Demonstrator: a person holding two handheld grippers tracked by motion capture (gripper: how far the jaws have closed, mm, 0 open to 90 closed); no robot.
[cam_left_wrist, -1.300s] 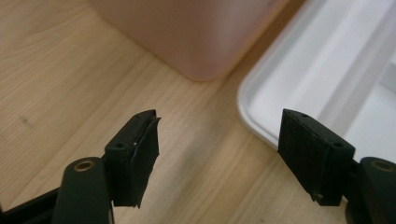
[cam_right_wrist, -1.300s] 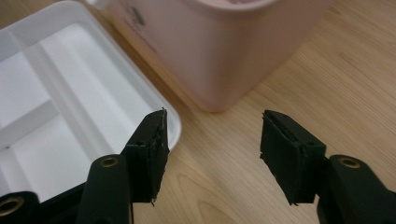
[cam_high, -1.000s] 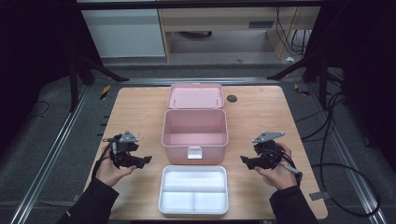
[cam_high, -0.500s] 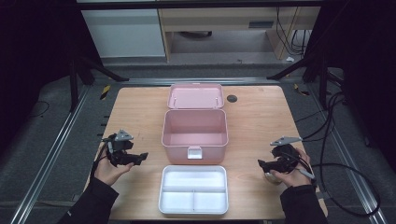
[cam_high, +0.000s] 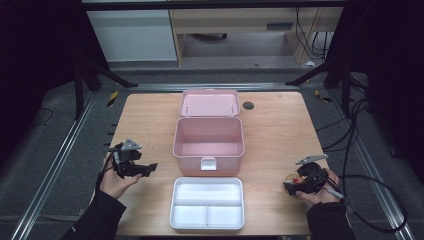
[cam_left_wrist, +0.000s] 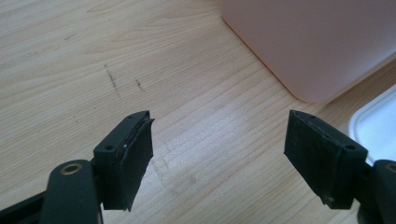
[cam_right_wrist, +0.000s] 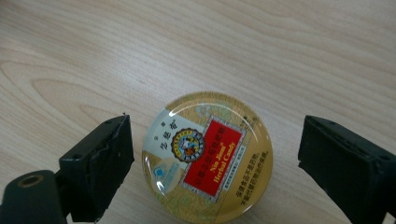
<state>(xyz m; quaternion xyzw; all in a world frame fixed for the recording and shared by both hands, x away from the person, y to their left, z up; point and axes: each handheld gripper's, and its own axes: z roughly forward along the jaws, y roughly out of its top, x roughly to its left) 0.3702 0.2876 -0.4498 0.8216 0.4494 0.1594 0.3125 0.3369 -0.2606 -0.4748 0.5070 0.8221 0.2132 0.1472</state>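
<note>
Dark floor and metal rails are lying all around the light wooden table (cam_high: 280, 130) where I am working. Near the middle of it, a pink plastic box (cam_high: 208, 141) is sitting open and empty, with its pink lid (cam_high: 209, 103) lying flat just behind it. Just in front of the box, a white plastic tray with three parts (cam_high: 207, 202) is waiting, and it is empty too. My right gripper (cam_right_wrist: 212, 154) is hanging low over the right front part of the table, well apart from the box and the tray. Its jaws have just been opening wide, and now a round gold tin with a red label (cam_right_wrist: 208, 156) is lying flat on the wood between them. The pads are not pressing on the tin; I am seeing bare wood on both sides of it. So I am thinking this is the picking-up step, and I am just getting ready to grab. Next I am going to need to bring the jaws down on both sides of the tin and squeeze its round edge gently, right across the middle, because a smooth round tin could slip out sideways. My left gripper (cam_left_wrist: 219, 158) is resting in my hand on the left side of the table, beside the box. Its jaws are wide apart with nothing between them.
</note>
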